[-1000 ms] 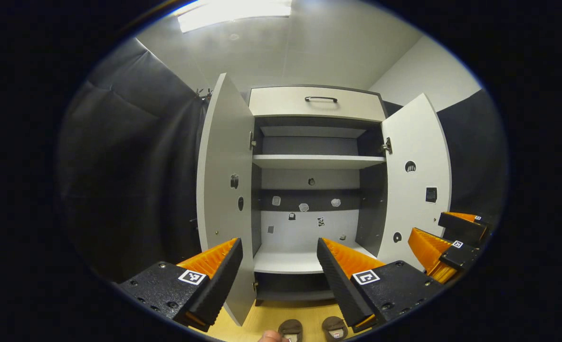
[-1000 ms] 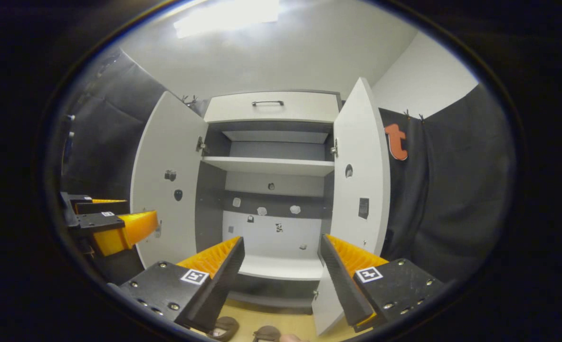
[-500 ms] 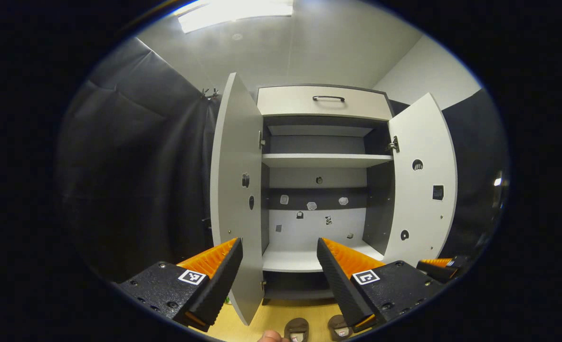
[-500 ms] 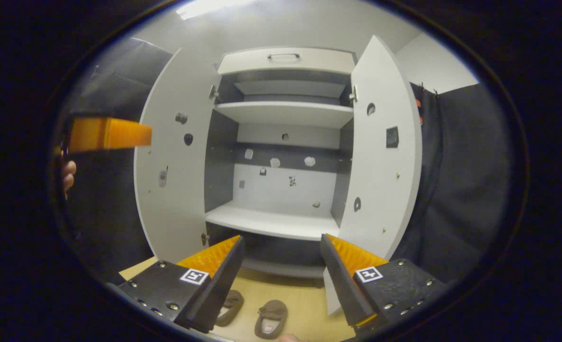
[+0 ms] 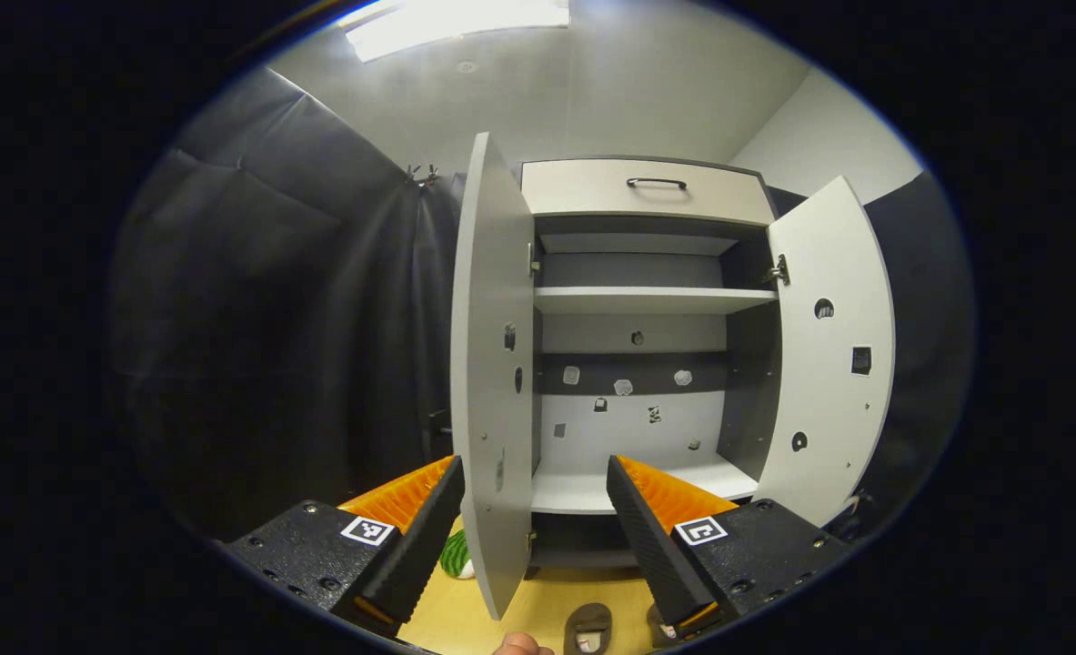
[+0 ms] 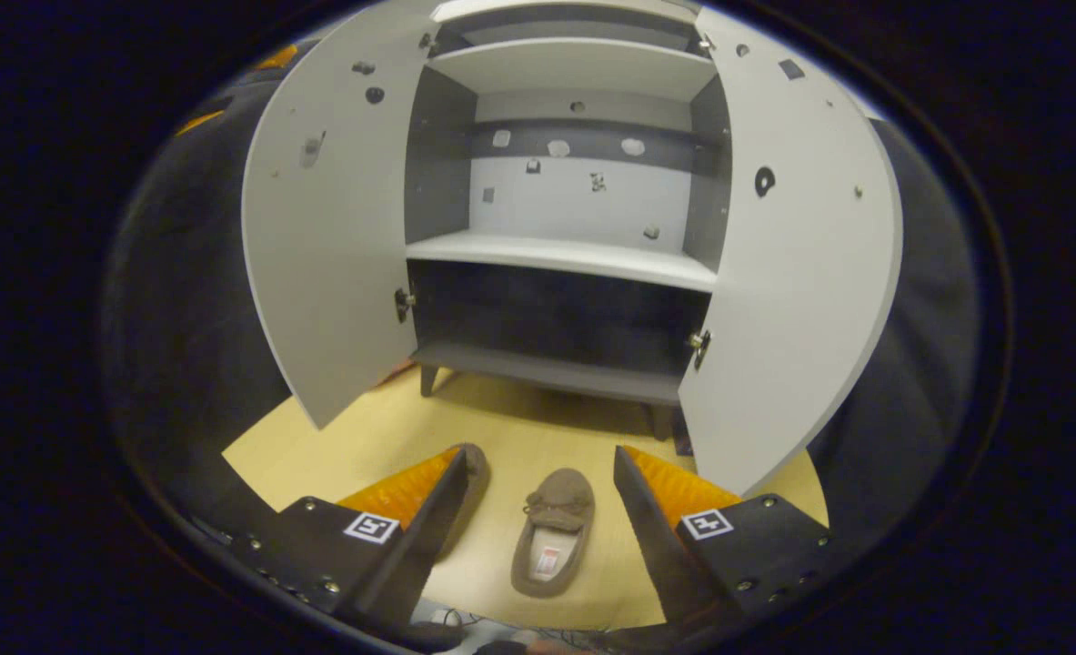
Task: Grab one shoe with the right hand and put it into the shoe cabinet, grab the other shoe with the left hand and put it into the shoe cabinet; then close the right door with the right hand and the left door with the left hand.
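right gripper (image 6: 538,496) fingers spread above brown slipper (image 6: 551,532) (label unreadable), left gripper (image 5: 533,496) fingers spread

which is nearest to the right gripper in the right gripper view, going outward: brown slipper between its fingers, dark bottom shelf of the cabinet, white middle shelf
1. Brown moccasin slipper, on the wooden floor between the right gripper fingers.
2. Dark bottom shelf, low in the cabinet, behind the slipper.
3. White middle shelf, higher and farther off.

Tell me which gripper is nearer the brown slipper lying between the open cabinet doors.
Right. The right gripper hangs open directly over the slipper; the left gripper is aimed at the cabinet, slippers at its view's bottom edge.
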`<state>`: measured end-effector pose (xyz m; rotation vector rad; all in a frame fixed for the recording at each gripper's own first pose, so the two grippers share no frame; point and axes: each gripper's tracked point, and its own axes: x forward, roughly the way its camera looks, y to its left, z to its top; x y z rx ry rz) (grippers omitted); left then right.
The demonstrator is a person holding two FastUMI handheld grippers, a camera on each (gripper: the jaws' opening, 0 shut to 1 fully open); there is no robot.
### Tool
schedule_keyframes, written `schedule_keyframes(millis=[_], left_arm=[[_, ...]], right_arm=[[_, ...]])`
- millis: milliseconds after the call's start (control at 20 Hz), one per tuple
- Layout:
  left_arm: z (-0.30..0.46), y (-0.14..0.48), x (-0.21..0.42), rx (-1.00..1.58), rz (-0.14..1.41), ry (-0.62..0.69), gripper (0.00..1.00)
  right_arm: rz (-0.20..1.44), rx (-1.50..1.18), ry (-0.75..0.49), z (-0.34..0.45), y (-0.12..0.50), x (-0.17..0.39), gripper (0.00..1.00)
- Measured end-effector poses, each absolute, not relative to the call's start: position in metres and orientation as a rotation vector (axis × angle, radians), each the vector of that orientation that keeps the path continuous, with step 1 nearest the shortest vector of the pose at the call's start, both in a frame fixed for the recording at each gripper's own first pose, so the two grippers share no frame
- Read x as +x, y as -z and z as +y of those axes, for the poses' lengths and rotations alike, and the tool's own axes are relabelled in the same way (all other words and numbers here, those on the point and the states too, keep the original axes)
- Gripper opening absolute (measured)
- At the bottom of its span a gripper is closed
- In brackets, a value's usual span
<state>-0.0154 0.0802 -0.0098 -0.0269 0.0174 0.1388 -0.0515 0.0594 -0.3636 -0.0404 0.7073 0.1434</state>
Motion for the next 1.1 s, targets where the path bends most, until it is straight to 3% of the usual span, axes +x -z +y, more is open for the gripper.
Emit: schedule_keyframes(millis=[500,850,950,1100], left_arm=[[0.148,0.012,-0.023,0.022,0.027,-0.282,0.96],[0.184,0.020,-0.022,0.039,0.052,-0.340,0.94],[0.191,0.021,-0.019,0.046,0.058,-0.349,0.94],[0.200,0.021,-0.019,0.051,0.060,-0.362,0.96]], right_arm=[[1.038,0.046,-0.130,0.081,0.512,-0.087,0.96],[1.082,-0.018,-0.076,0.076,0.564,-0.063,0.96],[1.105,-0.034,-0.053,0.076,0.582,-0.056,0.83],[1.116,-0.095,-0.018,0.068,0.596,-0.046,0.81]])
